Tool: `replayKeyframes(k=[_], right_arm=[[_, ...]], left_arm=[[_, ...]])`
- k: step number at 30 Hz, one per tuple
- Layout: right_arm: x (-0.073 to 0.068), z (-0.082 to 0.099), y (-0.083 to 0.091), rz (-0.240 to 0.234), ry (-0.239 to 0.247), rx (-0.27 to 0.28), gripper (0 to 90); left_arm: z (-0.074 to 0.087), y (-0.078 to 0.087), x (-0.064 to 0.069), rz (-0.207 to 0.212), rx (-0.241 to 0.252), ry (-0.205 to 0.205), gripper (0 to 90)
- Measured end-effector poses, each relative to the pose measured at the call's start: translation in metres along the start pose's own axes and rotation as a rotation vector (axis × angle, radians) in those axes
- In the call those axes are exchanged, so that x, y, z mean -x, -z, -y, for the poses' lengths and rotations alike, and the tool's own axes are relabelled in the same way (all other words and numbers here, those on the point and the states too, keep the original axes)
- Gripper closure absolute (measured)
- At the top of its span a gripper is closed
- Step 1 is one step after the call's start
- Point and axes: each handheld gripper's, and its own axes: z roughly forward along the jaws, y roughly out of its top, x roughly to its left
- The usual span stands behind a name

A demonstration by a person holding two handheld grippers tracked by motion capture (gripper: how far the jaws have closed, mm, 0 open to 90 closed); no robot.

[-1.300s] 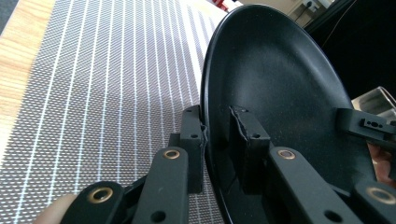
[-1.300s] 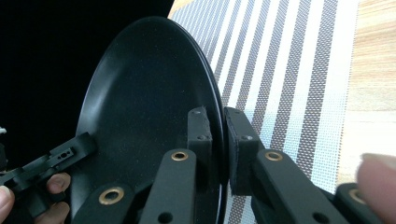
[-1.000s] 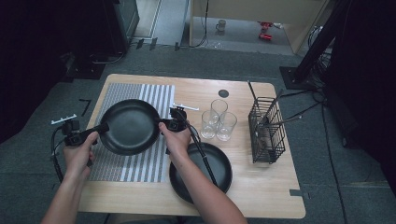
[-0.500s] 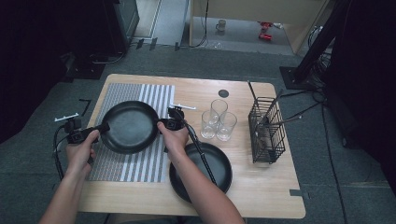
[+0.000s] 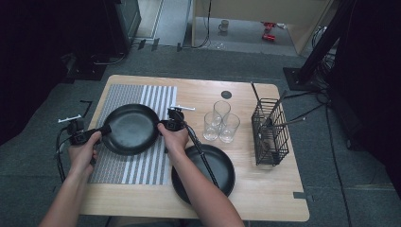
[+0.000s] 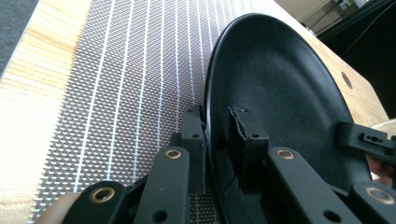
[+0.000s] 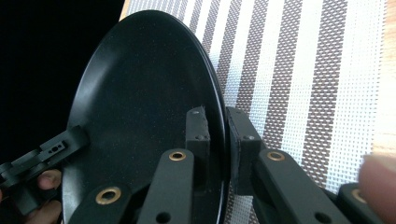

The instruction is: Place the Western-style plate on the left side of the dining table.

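A black plate [image 5: 131, 128] hangs just above the striped placemat [image 5: 118, 163], held level from both sides. My left gripper [image 5: 105, 128] is shut on its left rim, one pad on each face of the plate [image 6: 280, 88], gripper [image 6: 223, 140]. My right gripper [image 5: 161, 125] is shut on the opposite rim; in the right gripper view its jaws [image 7: 215, 140] pinch the edge of the plate [image 7: 140, 93]. Each gripper view shows the other gripper's tip on the far rim.
A second black plate [image 5: 222, 165] lies on the wooden table [image 5: 265, 198] under my right forearm. Three clear glasses [image 5: 221, 122] stand in the middle. A black wire basket [image 5: 270, 137] with utensils stands at the right.
Both grippers have sunk a little with the plate and shifted slightly, bringing it closer to the placemat. Both grips are unchanged.
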Motion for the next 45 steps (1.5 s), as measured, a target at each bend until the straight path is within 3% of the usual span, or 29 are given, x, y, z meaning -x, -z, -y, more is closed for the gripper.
replayKeyframes(k=[14, 32, 45], right_arm=[[0.005, -0.011, 0.0, 0.035, -0.016, 0.004, 81.2], [0.01, -0.011, -0.004, 0.059, -0.023, 0.004, 81.3], [0.009, -0.01, -0.006, 0.072, -0.028, 0.009, 81.3]], left_arm=[[-0.006, -0.016, 0.007, -0.017, -0.011, -0.015, 77.1], [-0.007, -0.028, 0.006, -0.046, -0.025, -0.022, 76.0], [-0.007, -0.03, 0.004, -0.05, -0.003, -0.021, 76.5]])
